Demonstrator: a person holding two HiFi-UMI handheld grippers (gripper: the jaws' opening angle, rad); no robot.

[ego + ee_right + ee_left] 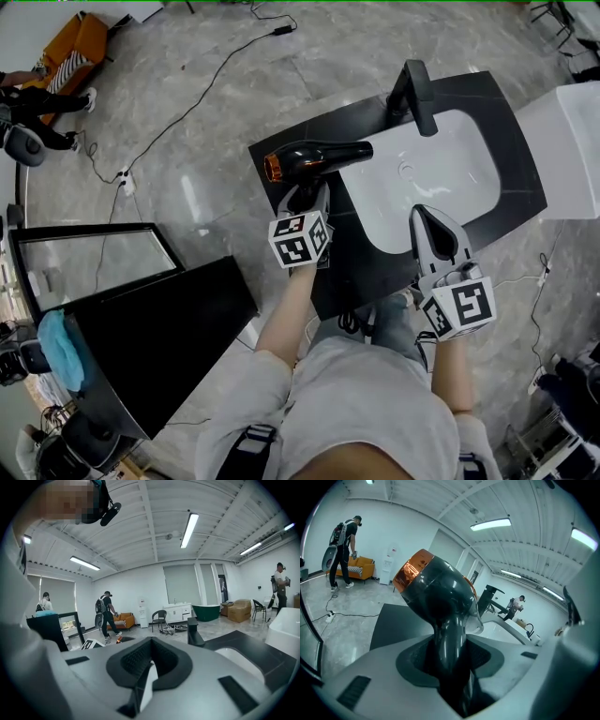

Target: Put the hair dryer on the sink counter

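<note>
A black hair dryer with a copper rear ring lies level over the left end of the dark sink counter, nozzle toward the basin. My left gripper is shut on its handle from the near side. In the left gripper view the glossy handle fills the gap between the pads of the left gripper and the dryer body rises above them. I cannot tell whether the dryer touches the counter. My right gripper hovers over the basin's near edge, shut and empty; its pads meet in the right gripper view.
A white basin is set in the counter, with a black faucet at its far side. A white unit stands to the right, a black cabinet with a mirror to the left. Cables cross the floor. People stand further off.
</note>
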